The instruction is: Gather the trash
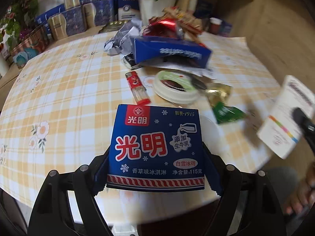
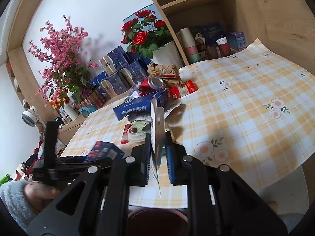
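Observation:
A blue ice cream box (image 1: 156,145) with red and white lettering stands upright between the fingers of my left gripper (image 1: 156,155), near the front edge of the table. Both pads press on its sides, so the gripper is shut on it. The right wrist view shows the same box (image 2: 104,151) at lower left, in the left gripper. My right gripper (image 2: 157,143) is shut on a flattened white carton (image 2: 157,125), seen edge-on. In the left wrist view this carton (image 1: 283,118) is blurred at the far right.
On the yellow checked tablecloth (image 1: 59,98) lie a red lighter (image 1: 136,87), a round white lid (image 1: 175,86), green (image 1: 226,112) and gold wrappers, and a pile with a blue coffee box (image 1: 171,51) and a red can (image 1: 167,25). A dark red bin (image 2: 157,220) sits below the table edge.

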